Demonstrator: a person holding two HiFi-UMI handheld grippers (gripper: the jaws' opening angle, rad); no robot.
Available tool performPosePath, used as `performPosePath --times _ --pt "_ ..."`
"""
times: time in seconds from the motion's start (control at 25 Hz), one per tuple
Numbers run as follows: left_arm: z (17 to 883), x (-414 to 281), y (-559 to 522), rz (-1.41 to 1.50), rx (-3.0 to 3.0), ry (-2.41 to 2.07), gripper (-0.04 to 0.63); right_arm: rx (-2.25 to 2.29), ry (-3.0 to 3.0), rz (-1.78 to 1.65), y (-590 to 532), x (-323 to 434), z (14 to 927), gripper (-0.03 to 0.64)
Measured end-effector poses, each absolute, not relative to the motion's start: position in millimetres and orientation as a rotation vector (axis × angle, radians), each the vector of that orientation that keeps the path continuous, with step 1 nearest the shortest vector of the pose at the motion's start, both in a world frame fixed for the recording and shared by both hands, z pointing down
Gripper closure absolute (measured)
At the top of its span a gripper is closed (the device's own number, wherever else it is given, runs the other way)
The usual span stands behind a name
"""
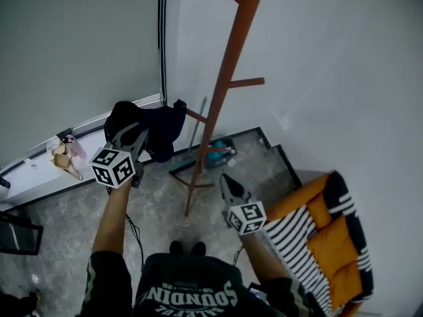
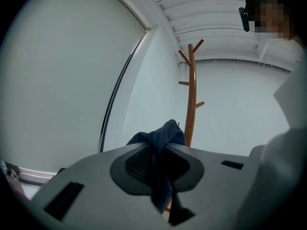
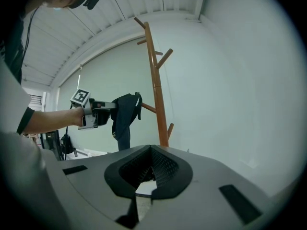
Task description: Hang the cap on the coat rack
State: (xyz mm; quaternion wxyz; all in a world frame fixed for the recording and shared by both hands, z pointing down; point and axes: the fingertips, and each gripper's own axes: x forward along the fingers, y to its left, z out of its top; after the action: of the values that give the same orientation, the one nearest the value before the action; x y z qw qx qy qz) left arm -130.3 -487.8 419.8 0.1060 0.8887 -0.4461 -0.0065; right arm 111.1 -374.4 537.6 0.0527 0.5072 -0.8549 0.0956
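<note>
My left gripper (image 1: 141, 136) is shut on a dark navy cap (image 1: 160, 128), which hangs bunched from its jaws just left of the brown wooden coat rack (image 1: 223, 78). In the left gripper view the cap (image 2: 167, 131) is pinched between the pads, with the rack (image 2: 191, 96) straight behind it. The right gripper view shows the left gripper (image 3: 108, 106) held out level, the cap (image 3: 124, 113) close to a lower peg of the rack (image 3: 156, 83). My right gripper (image 1: 224, 179) hovers lower, to the right of the rack's base, jaws (image 3: 151, 148) together and empty.
An orange and black-and-white striped seat (image 1: 325, 238) stands at the right. A teal dustpan and broom (image 1: 221, 152) lean behind the rack's foot. A white ledge (image 1: 39, 170) with small items runs along the left wall. A dark object (image 1: 16, 234) sits at the far left.
</note>
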Motion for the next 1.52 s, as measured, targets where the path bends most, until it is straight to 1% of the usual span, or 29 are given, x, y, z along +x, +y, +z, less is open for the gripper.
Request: performPosePath --times 0.6,1.2,1.32,1.44,1.52 --pt "468.1 -94.4 -502.2 0.043 2.572 -1.190 0.552 1.622 -2.540 0.324 -364.9 141.3 548.7 0.618" --pt "506.6 -65.1 -490.6 0.140 2.590 -1.099 0.552 1.636 -2.529 0.332 -355.5 149.2 550.9 0.618" --pt "512.7 -62.0 -483.8 0.166 2.603 -1.087 0.537 1.642 -2.533 0.342 -354.5 150.3 554.9 0.618" --pt "515.2 -62.5 -477.3 0.159 2.601 -1.090 0.496 1.626 -2.535 0.333 -354.1 146.6 550.2 0.618" --pt "519.0 -64.7 -471.6 0.168 2.596 -1.092 0.488 1.615 -2.544 0.333 -354.1 143.1 549.0 0.618"
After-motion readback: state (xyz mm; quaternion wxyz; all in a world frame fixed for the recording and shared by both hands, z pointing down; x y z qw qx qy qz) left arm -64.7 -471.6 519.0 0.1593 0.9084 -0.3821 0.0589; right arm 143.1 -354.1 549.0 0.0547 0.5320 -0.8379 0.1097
